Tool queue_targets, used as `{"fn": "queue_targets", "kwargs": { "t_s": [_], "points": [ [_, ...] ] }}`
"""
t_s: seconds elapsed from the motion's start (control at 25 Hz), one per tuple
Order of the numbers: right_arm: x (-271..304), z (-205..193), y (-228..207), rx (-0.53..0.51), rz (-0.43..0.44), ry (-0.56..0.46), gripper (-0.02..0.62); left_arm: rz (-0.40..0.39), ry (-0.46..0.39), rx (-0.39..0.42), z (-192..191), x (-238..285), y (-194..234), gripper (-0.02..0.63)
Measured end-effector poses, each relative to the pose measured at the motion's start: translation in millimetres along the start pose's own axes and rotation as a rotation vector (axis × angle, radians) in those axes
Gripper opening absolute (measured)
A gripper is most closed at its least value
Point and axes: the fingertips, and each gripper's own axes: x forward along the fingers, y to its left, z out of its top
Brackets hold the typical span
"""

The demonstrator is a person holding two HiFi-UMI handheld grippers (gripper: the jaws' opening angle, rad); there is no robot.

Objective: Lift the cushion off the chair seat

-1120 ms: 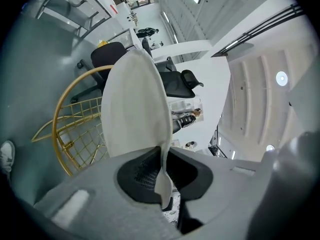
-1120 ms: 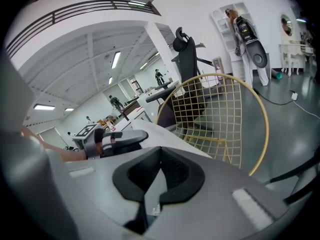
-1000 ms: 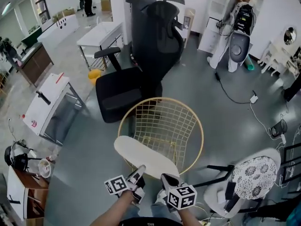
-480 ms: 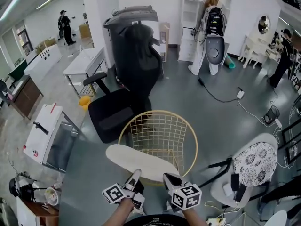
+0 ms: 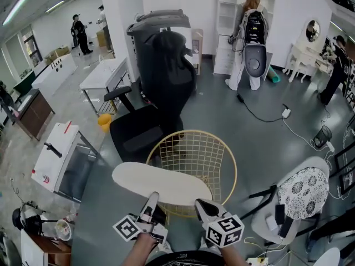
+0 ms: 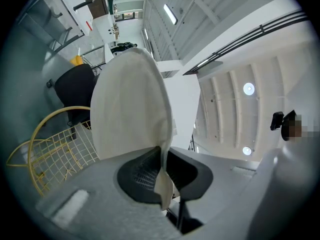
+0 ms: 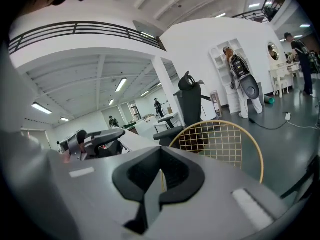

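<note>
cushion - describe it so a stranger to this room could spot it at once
Find the round gold wire chair in the middle of the grey floor. Held over its near rim, pinched by the left gripper and right gripper, is the cushion, a flat oval pad. It is plain cream, unlike the black office chair behind and the patterned pad to the right.

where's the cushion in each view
head view: cushion, cream oval, lower centre.
left gripper view: cushion fills centre-left, pinched in the jaws.
right gripper view: cushion is a thin edge-on sliver between the jaws.
shared landmark: gold wire chair, seen in all three.
</note>
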Motion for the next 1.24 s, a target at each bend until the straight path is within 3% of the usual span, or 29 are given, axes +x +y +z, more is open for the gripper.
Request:
{"fn": "queue_targets", "kwargs": {
  "t_s": [0.6,1.24],
  "points": [
    [8,9,7,-0.101,0.027,0.004,-0.002,0.031,-0.087,0.032,30,-19,3,0.029],
    [13,10,0,-0.125,0.056,0.02,-0.002,0.042,-0.11,0.022,23,-12,11,0.029]
  ]
}}
